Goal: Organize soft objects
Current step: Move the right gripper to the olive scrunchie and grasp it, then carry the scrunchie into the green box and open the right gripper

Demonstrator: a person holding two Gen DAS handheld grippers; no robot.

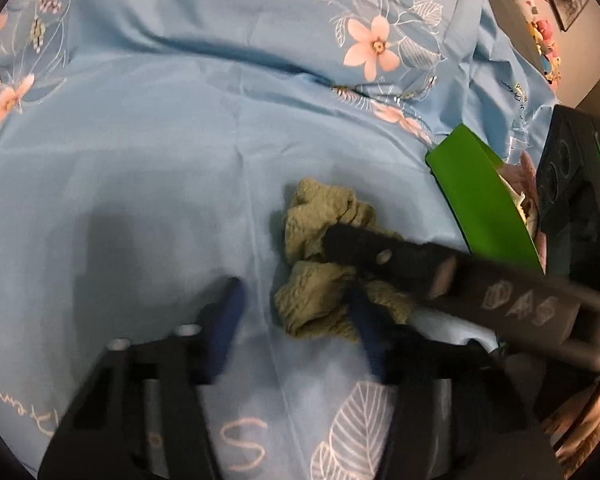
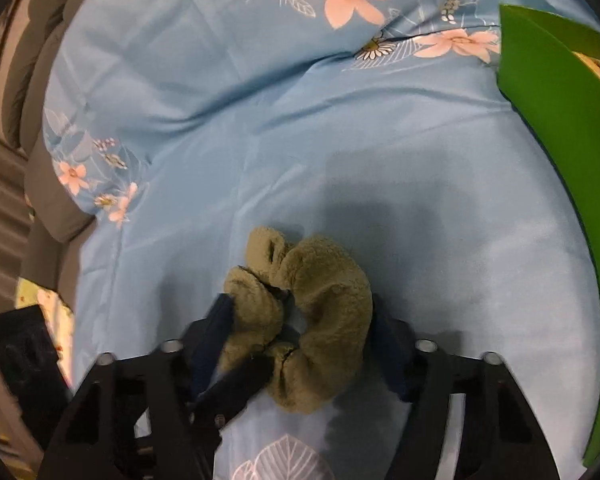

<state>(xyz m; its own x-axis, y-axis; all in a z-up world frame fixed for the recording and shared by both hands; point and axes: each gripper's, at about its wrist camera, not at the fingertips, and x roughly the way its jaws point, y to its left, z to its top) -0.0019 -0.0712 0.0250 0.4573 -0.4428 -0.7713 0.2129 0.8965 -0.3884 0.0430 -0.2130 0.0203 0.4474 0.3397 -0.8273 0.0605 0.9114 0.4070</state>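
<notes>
Right gripper (image 2: 300, 320) straddles olive cloth (image 2: 312, 320) — grip uncertain; left gripper (image 1: 296, 316) apart.

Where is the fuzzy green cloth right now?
The fuzzy green cloth lies on the blue flowered sheet, between the fingers of the right claw, left of the bright green box.

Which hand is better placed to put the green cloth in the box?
Right. Its fingers already straddle the cloth, and the green box lies on its side. The left gripper has only one finger at the cloth's edge.
</notes>
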